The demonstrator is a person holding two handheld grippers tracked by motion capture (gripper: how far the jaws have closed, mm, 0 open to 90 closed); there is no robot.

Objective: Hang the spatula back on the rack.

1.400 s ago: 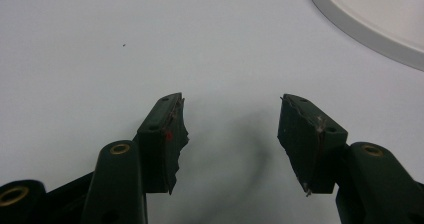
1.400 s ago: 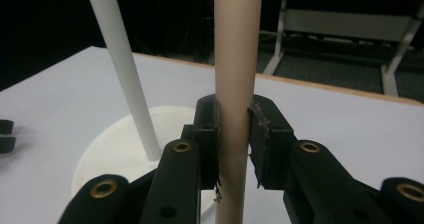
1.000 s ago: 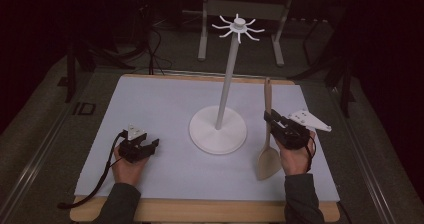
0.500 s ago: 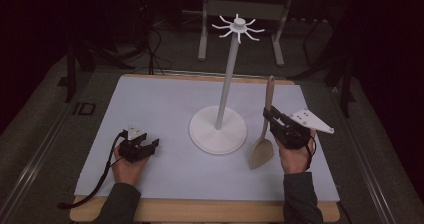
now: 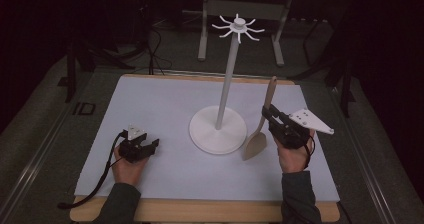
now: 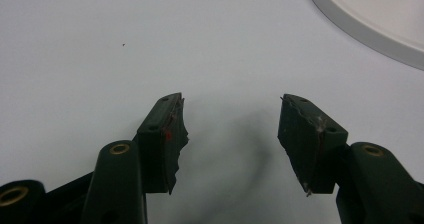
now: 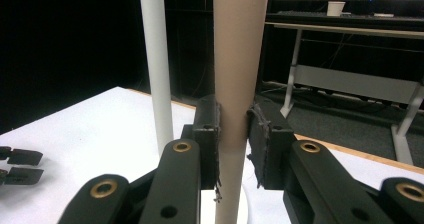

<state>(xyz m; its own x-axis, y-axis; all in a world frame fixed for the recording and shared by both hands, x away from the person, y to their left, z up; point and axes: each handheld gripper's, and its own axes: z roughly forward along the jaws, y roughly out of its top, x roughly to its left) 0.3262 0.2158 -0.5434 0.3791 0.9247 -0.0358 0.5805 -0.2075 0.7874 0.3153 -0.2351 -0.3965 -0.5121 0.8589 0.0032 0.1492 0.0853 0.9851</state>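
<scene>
Spatula pinched at handle by right gripper; to be kept upright, raised toward hooks, upper centre. Left gripper jaws spread, empty.

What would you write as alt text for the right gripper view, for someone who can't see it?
The right gripper has its two black jaws shut on the beige handle of a wooden spatula, which stands upright between them. Just left of it rises the white pole of a hanging stand, over a white table mat, with a dark room and desks behind.
</scene>
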